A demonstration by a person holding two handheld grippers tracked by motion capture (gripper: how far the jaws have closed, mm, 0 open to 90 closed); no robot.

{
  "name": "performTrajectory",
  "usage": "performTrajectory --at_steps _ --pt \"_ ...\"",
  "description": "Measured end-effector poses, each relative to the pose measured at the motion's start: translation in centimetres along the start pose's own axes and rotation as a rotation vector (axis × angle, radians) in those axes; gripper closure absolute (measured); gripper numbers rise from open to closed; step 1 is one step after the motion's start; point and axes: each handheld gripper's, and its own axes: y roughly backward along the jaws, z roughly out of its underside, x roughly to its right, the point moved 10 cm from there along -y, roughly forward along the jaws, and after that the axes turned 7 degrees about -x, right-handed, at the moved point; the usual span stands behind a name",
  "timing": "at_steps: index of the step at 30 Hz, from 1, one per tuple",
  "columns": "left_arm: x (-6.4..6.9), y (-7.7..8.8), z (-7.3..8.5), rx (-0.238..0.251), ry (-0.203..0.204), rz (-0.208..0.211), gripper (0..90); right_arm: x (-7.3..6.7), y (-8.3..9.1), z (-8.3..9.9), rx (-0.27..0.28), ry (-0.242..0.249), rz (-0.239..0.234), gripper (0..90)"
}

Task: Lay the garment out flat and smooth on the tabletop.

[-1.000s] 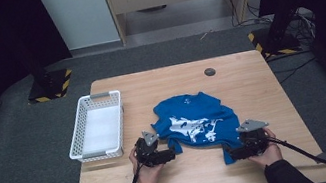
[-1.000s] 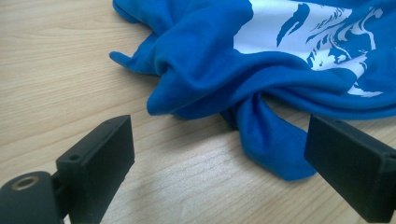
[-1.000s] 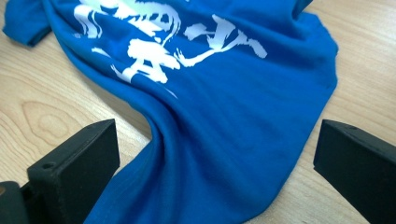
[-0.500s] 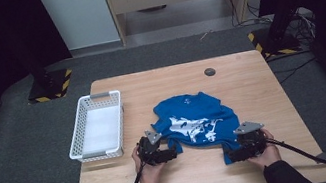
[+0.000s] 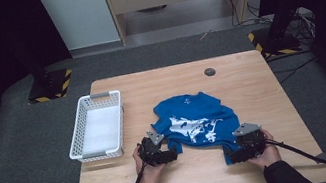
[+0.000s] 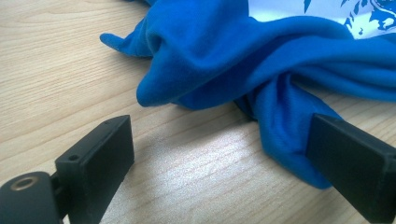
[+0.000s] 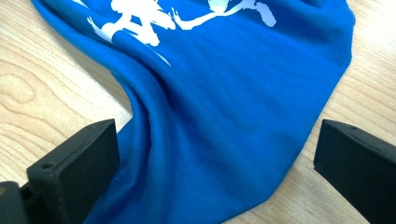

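A white plastic basket (image 5: 97, 132) sits at the left edge of the light wooden table (image 5: 251, 86), its slatted walls enclosing a pale, bare floor, and it stands just left of the person's left hand (image 5: 149, 167). That hand holds the left gripper (image 5: 171, 156) low on the near part of the tabletop, jaws spread wide and gripping nothing; in the left gripper view (image 6: 219, 158) the right jaw rests against a drooping fold of cloth while the left jaw stands clear over bare wood. Between the two tools lies a rumpled blue T-shirt (image 5: 196, 118) with a white print across its front, bunched and creased, spread over the middle of the table and reaching toward the near edge. At its right near corner the right gripper (image 5: 231, 156), held in the right hand (image 5: 266, 154), points in at the hem; the right gripper view (image 7: 215, 168) shows its jaws wide apart with the blue fabric (image 7: 233, 116) lying loose between them, not pinched. A small dark round disc (image 5: 209, 71) sits set into the far side of the tabletop, well apart from the shirt. Cables (image 5: 298, 149) trail from each tool off the near edge. Around the table, grey carpet (image 5: 18, 147) runs to two stands with yellow-and-black striped bases (image 5: 49, 88) at far left and far right.
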Motion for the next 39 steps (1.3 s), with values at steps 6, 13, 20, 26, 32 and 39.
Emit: performTrajectory --at_steps 6,13,20,26,32,39 --pt "0.0 0.0 0.1 -0.003 -0.006 0.001 7.2 0.0 0.0 0.1 -0.007 0.005 0.002 0.5" --pt "0.0 0.3 0.2 -0.007 -0.04 -0.016 6.8 0.0 0.2 0.3 -0.008 0.022 0.012 0.4" --pt "0.0 0.7 0.6 -0.031 -0.069 -0.019 6.0 0.1 0.5 0.8 -0.01 0.027 -0.006 0.4" --pt "-0.2 1.8 1.3 -0.038 -0.156 -0.067 5.2 0.5 0.8 1.3 -0.016 0.045 0.0 0.4" --pt "-0.6 2.5 2.3 -0.062 -0.152 -0.04 5.2 0.4 1.2 1.7 -0.02 0.085 0.002 0.4" --pt "-1.0 3.0 3.0 -0.092 -0.161 -0.017 4.9 0.9 1.8 2.8 -0.025 0.086 -0.036 0.4"
